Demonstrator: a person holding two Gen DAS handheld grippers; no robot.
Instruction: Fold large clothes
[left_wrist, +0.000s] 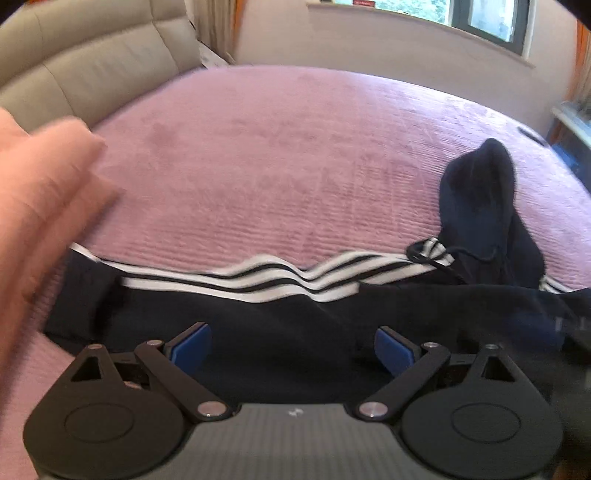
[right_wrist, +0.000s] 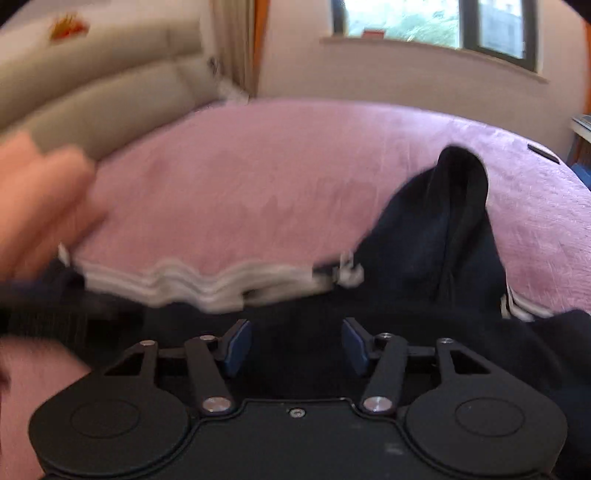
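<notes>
A dark navy garment (left_wrist: 280, 328) with white stripes (left_wrist: 258, 282) along its edge lies across the near side of a pink bedspread (left_wrist: 280, 162). A bunched part of it (left_wrist: 480, 199) stands up at the right. My left gripper (left_wrist: 292, 349) is open just above the dark cloth, holding nothing. In the right wrist view the same garment (right_wrist: 295, 350) lies under my right gripper (right_wrist: 296, 347), which is open and empty. Its striped edge (right_wrist: 184, 284) is blurred, and its raised part (right_wrist: 439, 229) is at the right.
A beige padded headboard (left_wrist: 85, 70) is at the back left. A wall with a window (left_wrist: 480, 22) runs behind the bed. A blurred bare hand (left_wrist: 40, 192) fills the left edge of both views. A small dark object (left_wrist: 530, 133) lies at the bed's far right.
</notes>
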